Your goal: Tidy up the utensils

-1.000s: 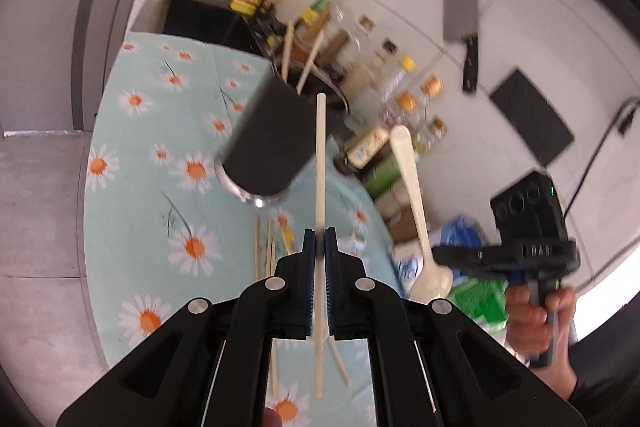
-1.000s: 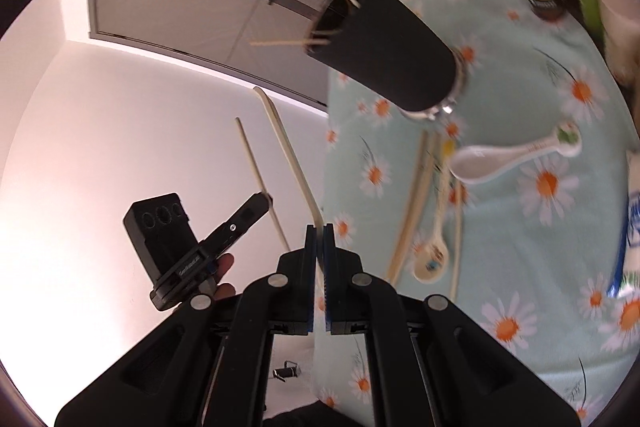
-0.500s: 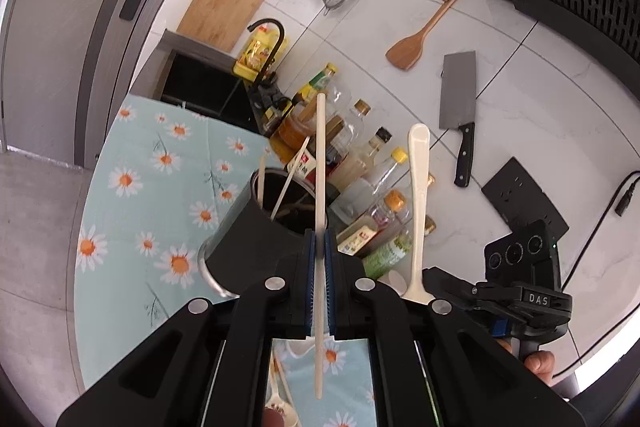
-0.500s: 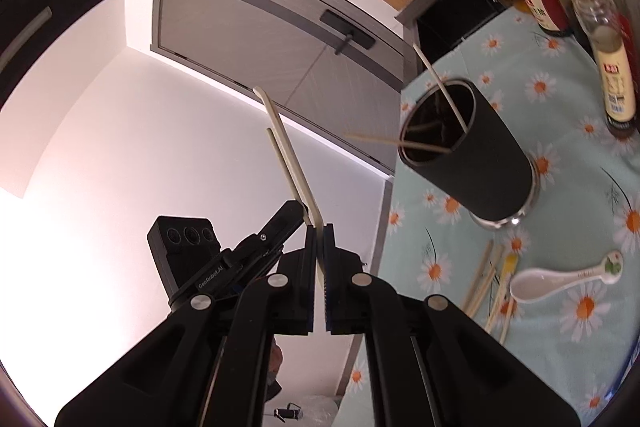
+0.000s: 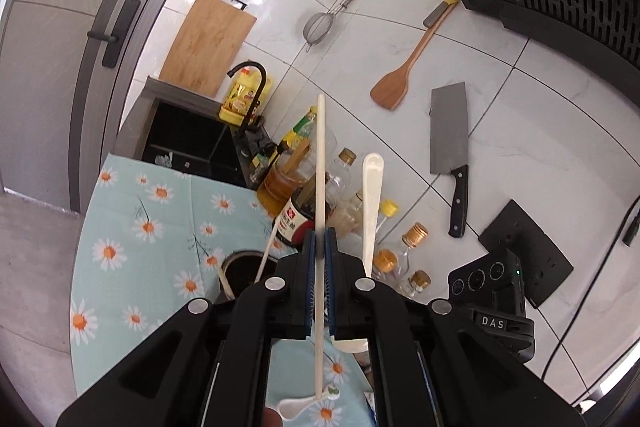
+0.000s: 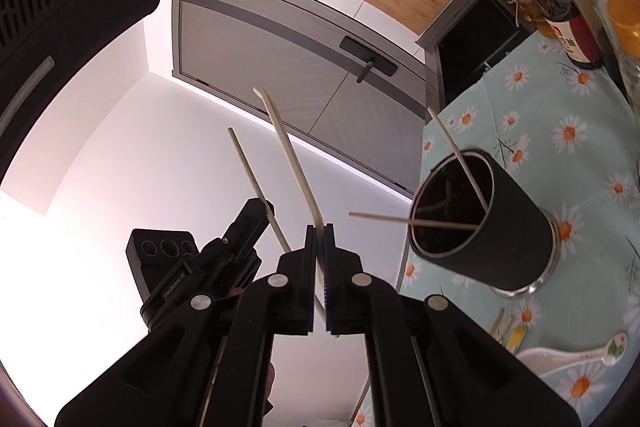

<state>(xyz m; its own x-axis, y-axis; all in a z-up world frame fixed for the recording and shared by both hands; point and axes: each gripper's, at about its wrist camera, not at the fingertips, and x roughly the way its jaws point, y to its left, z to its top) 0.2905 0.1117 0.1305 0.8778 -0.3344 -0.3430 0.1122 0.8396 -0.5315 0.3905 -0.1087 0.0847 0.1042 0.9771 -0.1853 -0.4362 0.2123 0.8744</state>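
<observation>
Gripped the pale chopstick point(image 5: 320, 187) mid-shaft in the left gripper point(image 5: 320, 239), jaws clenched tight on it, long axis running straight ahead along the fingers, tip up toward the tiled wall, tail hanging down behind the pads. Gripped likewise the long-handled spoon point(image 6: 288, 155) in the right gripper point(image 6: 319, 231), jaws shut on the thin handle near the bowl end, handle slanting up and away to the left in the right wrist view. Carried both in the air, clear of the cloth, side by side and roughly parallel. Found the black utensil holder point(image 6: 500, 235) standing on the daisy tablecloth point(image 6: 560, 131), mouth open, two sticks already leaning inside. Seen from the left wrist, only part of its rim point(image 5: 240, 267), just below and left of the fingers, mostly hidden behind the gripper body; seen from the right wrist, lower and off to the right. Judged the left hand nearer the mouth, so likely first to drop: would need the chopstick tipped tail-down over the opening before release. Left a ceramic spoon point(image 6: 568, 355) and more sticks lying on the cloth beyond the holder's base.
</observation>
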